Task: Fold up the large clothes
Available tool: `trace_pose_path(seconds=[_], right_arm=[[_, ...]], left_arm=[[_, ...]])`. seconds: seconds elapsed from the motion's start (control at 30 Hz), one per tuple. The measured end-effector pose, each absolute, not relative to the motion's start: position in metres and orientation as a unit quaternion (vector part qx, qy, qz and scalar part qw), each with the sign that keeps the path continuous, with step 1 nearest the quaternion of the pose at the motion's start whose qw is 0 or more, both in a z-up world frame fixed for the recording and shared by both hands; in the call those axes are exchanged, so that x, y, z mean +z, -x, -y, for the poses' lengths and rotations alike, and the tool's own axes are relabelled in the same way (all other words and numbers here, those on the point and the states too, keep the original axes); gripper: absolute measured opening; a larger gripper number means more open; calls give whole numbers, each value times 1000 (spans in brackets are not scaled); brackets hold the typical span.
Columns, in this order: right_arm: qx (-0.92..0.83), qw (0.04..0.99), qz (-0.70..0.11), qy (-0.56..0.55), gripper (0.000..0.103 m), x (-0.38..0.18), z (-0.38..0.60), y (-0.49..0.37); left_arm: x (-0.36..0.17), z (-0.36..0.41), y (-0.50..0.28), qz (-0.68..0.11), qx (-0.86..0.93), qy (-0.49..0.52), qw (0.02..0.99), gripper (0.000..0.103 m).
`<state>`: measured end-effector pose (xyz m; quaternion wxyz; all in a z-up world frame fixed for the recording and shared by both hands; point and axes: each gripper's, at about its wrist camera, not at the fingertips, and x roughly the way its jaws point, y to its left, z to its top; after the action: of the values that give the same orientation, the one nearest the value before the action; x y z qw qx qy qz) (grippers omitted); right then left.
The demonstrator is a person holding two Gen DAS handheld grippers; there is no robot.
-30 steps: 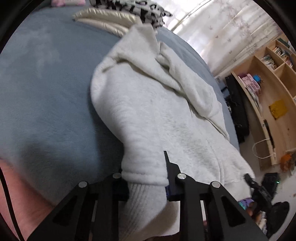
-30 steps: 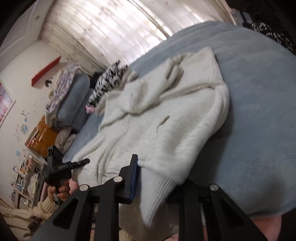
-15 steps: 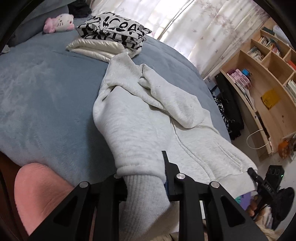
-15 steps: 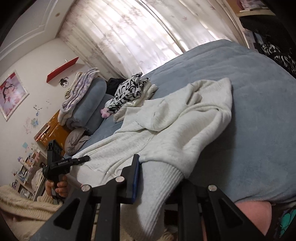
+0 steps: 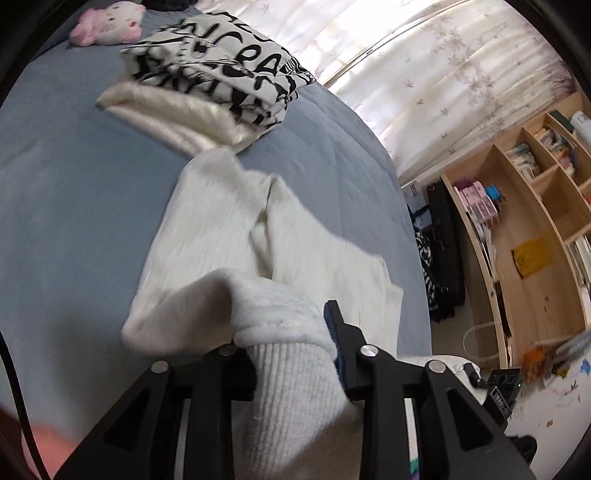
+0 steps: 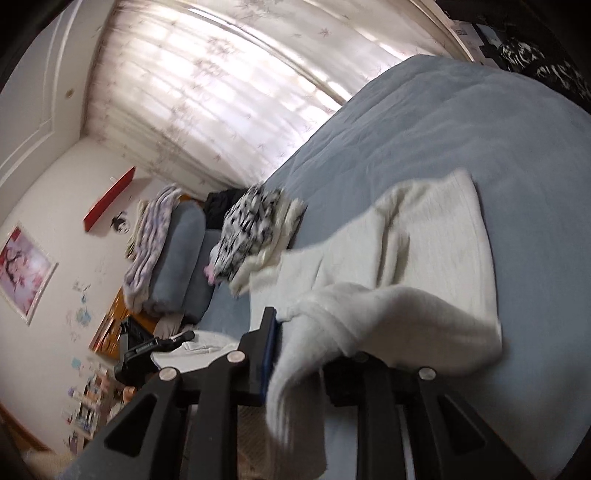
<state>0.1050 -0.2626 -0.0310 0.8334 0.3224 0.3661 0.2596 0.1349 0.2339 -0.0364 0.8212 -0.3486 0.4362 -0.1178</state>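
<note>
Bed (image 5: 66, 192), blue-grey cover, fills most of both views.

Cream sweatshirt (image 5: 229, 221): spread along the bed, far end just beside the stacked clothes, near end lifted off the cover and hanging from both grippers; much of it is motion-blurred.

Stack of folded clothes (image 5: 218, 70): black-and-white print on top, pale satin piece beneath, at the far end of the bed. Pink plush toy (image 5: 107, 22) near it.

Wooden shelving (image 5: 535, 206): beside the bed, books in its compartments.

Left gripper (image 5: 291, 350): jaws opening, narrow gap, ribbed hem (image 5: 295, 387) between them and touching the blue pad.

Right gripper (image 6: 306, 354): jaws opening, narrow gap, a hem corner draped between them; whether the pads press on it cannot be told.
</note>
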Motion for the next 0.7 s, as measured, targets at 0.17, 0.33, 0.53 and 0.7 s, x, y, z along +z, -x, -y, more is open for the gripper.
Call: trace_pose_path(seconds=[0.17,0.33,0.53,0.7], right_arm=[[200,816,-380,-386,65,-36,277,-201],[171,831,-356,-392,69,-42,288,-236],[124,860,-400,-293,69,-69,285,-245],[121,861,-438,-228,69,-103,277,-255]], left_arm=[[-52,-233,-231,-448,-112,408,787,57],[-62,-236,-268,-423,-116,420,794,89],[-69,-237,-284,-442,-47,300,844,89],[-84,-223,-293,-450,-12,157,879,87]])
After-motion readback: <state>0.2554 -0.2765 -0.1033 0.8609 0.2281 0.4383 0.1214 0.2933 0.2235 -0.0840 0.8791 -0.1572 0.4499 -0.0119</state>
